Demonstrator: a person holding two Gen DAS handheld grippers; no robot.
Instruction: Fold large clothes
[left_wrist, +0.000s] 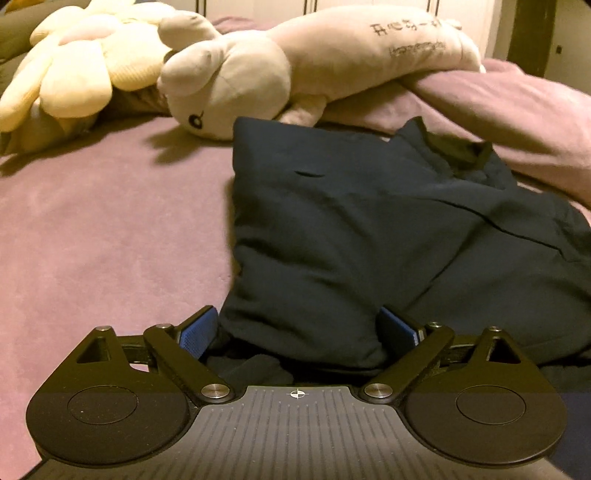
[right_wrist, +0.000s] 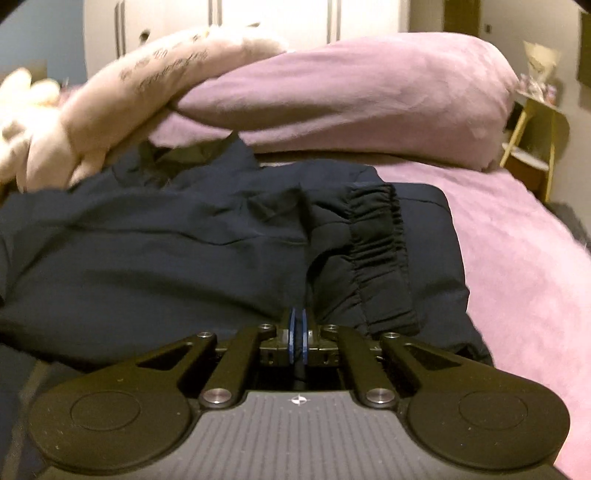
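A dark navy jacket (left_wrist: 369, 229) lies partly folded on the purple bedsheet (left_wrist: 110, 240). My left gripper (left_wrist: 298, 313) stands open at the jacket's near left corner. A puffy fold of the cloth bulges between its blue pads (left_wrist: 195, 332) without being squeezed. In the right wrist view the jacket (right_wrist: 147, 251) shows an elastic cuff (right_wrist: 380, 254) lying on top at its right side. My right gripper (right_wrist: 298, 317) is shut, its blue pads pinched on a thin ridge of the jacket's fabric just left of that cuff.
A beige plush animal (left_wrist: 236, 74) and a yellow flower cushion (left_wrist: 77, 66) lie behind the jacket. A bunched purple duvet (right_wrist: 369, 92) rises at the back right. A small side table (right_wrist: 532, 144) stands beyond the bed's right edge.
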